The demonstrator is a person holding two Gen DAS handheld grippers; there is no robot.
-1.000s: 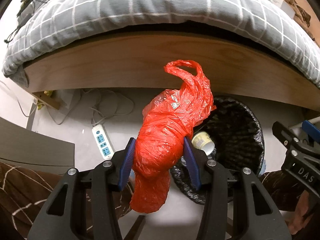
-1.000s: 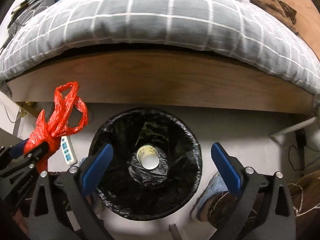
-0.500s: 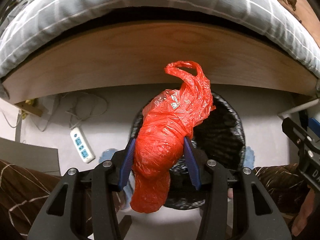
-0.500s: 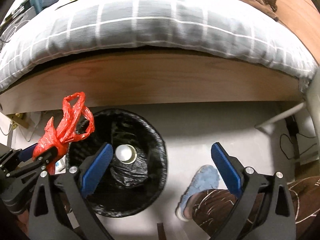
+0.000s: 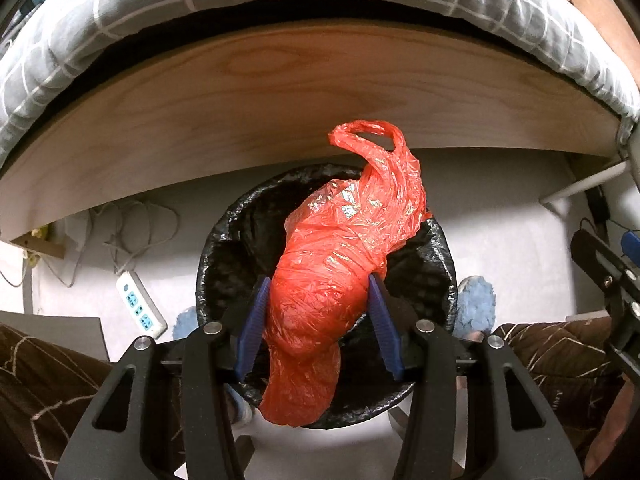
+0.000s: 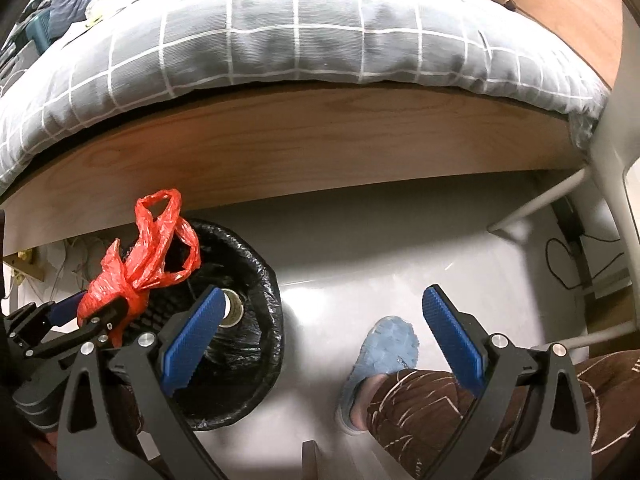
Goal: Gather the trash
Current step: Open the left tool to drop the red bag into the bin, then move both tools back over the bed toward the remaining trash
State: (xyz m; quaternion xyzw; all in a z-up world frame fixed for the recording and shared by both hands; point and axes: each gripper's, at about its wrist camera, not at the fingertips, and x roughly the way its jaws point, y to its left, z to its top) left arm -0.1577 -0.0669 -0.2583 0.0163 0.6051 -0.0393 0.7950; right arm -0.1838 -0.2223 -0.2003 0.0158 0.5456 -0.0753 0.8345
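My left gripper (image 5: 318, 320) is shut on a crumpled red plastic bag (image 5: 336, 272) and holds it right above the black-lined trash bin (image 5: 224, 256). The bag hides most of the bin's inside. In the right wrist view the red bag (image 6: 140, 268) and the left gripper (image 6: 92, 316) are at the left, over the trash bin (image 6: 264, 336), where a paper cup (image 6: 233, 307) lies at the bottom. My right gripper (image 6: 320, 344) is open and empty, to the right of the bin above the floor.
A wooden bed frame (image 5: 280, 92) with a grey checked quilt (image 6: 300, 28) runs behind the bin. A white power strip (image 5: 140, 306) and cables lie on the floor at the left. The person's blue slippers (image 6: 384, 352) and legs stand beside the bin. A white table leg (image 6: 536, 204) is at the right.
My left gripper has carried the red bag rightwards from beside the bin to right over its opening. My right gripper has moved right, away from the bin.
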